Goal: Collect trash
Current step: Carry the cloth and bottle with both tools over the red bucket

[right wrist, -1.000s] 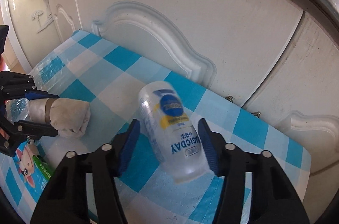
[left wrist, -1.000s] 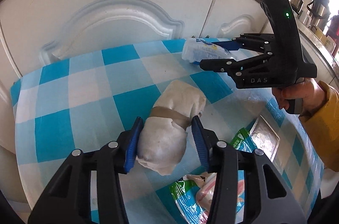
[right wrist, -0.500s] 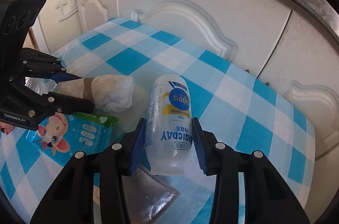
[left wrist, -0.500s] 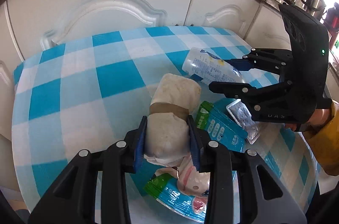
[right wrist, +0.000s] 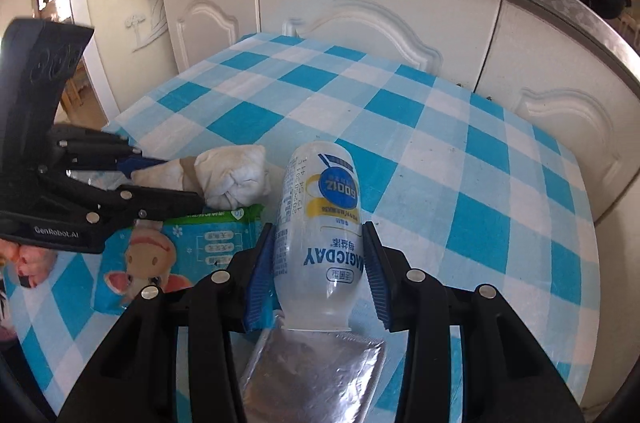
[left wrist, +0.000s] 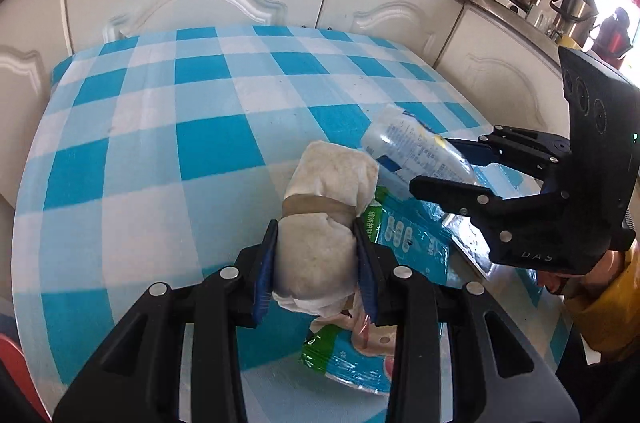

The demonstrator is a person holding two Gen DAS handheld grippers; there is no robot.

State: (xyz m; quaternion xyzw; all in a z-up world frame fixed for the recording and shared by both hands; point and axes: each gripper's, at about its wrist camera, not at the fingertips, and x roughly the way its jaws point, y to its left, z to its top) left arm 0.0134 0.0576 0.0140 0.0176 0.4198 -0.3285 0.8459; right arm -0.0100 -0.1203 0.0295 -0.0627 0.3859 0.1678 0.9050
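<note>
So both hands are already loaded here. Left gripper (left wrist: 316,265) has its blue pads squeezed onto the near half of a taped tissue wad (left wrist: 326,207), and the wad's long axis runs straight out along the fingers, away from the camera, with the brown tape band sitting just past the fingertips. Right gripper (right wrist: 318,269) is clamped the same way on a clear plastic bottle (right wrist: 320,223), neck end toward the wrist and rounded base pointing out ahead. Both jaw pairs closed in a bit over the last second and the pads now sit flush on what they hold. Both items look lifted clear of the checkered tablecloth (left wrist: 160,143). Just under them lie a wet wipes pack (right wrist: 168,255) and a silver foil pouch (right wrist: 320,375), the pack nearer the left hand, the pouch right under the right one. No bin shows in either view, so I'd guess the carry heads off-table. Beyond the table are white cabinet doors (right wrist: 380,7).
</note>
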